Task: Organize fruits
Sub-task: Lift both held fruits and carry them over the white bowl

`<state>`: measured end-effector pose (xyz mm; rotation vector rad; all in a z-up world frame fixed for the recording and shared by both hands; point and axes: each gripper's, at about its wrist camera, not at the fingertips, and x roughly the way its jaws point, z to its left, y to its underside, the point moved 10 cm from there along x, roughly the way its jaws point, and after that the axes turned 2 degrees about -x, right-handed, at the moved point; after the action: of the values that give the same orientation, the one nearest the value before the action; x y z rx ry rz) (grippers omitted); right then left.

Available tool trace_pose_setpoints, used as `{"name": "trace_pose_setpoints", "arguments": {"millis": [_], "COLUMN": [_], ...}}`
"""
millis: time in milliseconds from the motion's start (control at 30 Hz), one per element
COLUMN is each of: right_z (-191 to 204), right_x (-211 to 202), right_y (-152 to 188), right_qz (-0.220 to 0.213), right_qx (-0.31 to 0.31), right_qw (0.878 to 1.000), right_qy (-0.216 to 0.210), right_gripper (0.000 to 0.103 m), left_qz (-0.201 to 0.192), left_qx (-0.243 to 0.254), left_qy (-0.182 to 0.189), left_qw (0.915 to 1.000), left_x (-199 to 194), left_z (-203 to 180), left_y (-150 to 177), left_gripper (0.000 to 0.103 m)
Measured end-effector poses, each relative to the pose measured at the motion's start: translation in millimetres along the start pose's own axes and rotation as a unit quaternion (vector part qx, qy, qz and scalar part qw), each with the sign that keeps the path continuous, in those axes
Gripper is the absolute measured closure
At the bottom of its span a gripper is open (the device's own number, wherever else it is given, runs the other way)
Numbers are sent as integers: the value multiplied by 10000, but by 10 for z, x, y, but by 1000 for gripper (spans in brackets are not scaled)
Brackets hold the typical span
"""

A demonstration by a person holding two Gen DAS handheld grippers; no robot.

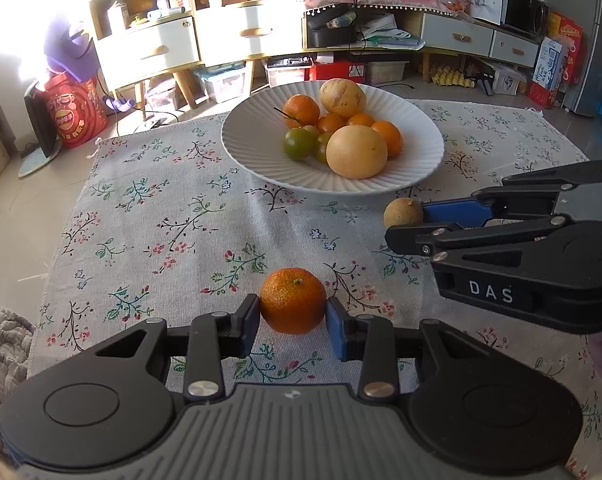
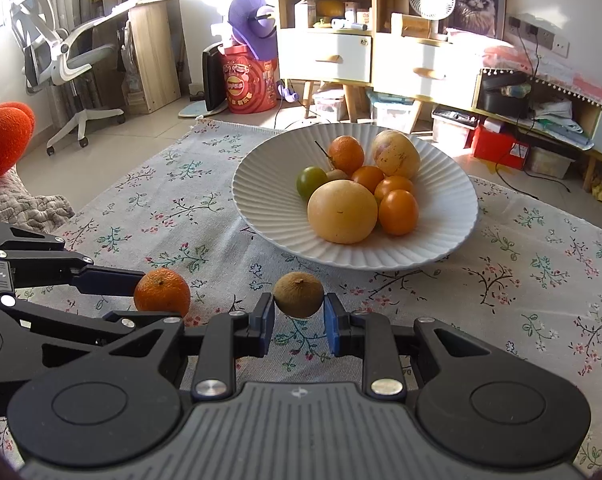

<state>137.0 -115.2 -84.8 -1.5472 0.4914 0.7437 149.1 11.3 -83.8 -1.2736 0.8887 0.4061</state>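
The left gripper (image 1: 293,312) is clamping the orange mandarin (image 1: 293,300), both pads pressing its sides. The right gripper (image 2: 299,312) is clamping the small brown fruit (image 2: 299,294) in the same manner. Both fruits are sitting low over the floral tablecloth (image 1: 161,220); whether they are touching it cannot be told.

The white ribbed plate (image 1: 421,160) is lying ahead of both claws, toward the upper centre of each frame, already carrying a heap of orange, yellow and green fruits. In the left wrist view the brown fruit is sitting just beside the plate's near rim, so the right hand is judged the nearer. Both fruits are roundish, with no long axis to mind.

Open room is remaining on the plate's left and near slopes. Risk noted: the two grippers are working side by side, and the raised rim must be cleared.
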Motion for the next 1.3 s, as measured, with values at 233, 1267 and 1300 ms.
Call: {"name": "trace_pose_setpoints", "arguments": {"millis": [233, 1267, 1300], "right_z": [-54, -817, -829], "right_x": [-96, 138, 157], "right_y": [-74, -413, -421], "right_qz": [-146, -531, -537], "right_qx": [91, 586, 600], "right_qw": [9998, 9956, 9955], "right_qy": [-32, 503, 490], "right_gripper": [79, 79, 79], "left_qz": [-107, -665, -639], "left_qx": [-54, -49, -2], "left_qy": [27, 144, 161], "left_qw": [9999, 9977, 9978], "left_x": [-7, 509, 536], "left_z": [-4, -60, -57], "left_y": [-87, -811, -805], "left_gripper": [91, 91, 91]}}
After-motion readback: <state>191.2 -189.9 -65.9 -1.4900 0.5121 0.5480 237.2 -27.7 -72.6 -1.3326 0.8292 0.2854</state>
